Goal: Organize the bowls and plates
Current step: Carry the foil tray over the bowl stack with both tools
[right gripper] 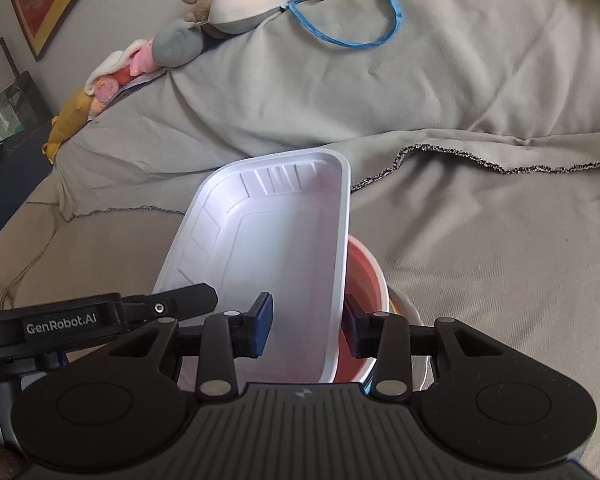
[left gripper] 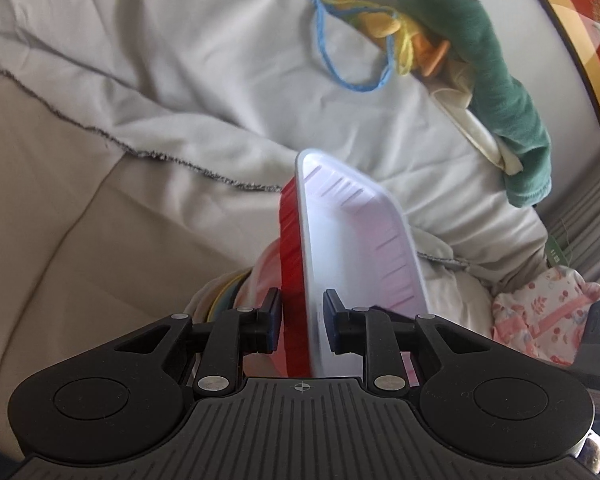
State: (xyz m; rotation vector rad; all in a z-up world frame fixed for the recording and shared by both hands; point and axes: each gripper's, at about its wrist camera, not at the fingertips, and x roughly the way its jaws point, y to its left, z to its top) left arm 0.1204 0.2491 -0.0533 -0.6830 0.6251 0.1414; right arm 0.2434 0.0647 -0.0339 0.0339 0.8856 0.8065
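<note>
A rectangular tray (left gripper: 356, 240), white inside and red outside, hangs tilted on its side over a sofa. My left gripper (left gripper: 300, 320) is shut on one long wall of it, one pad on the red outside and one on the white inside. In the right wrist view the tray (right gripper: 268, 248) shows its hollow; my right gripper (right gripper: 308, 326) is shut on its opposite wall, one pad inside the tray and one behind it. Right under it sits a nested stack of bowls, a salmon bowl (right gripper: 364, 276) on top; their coloured rims (left gripper: 224, 296) show beside the left finger. Whether tray and bowls touch is hidden.
A grey throw (right gripper: 460, 100) covers the beige sofa (left gripper: 60, 240). Plush toys (right gripper: 220, 4) and a blue cord loop (left gripper: 340, 64) line the backrest. A green cloth (left gripper: 496, 64) and a pink patterned cloth (left gripper: 540, 320) lie to the right. A framed picture (left gripper: 580, 40) hangs on the wall.
</note>
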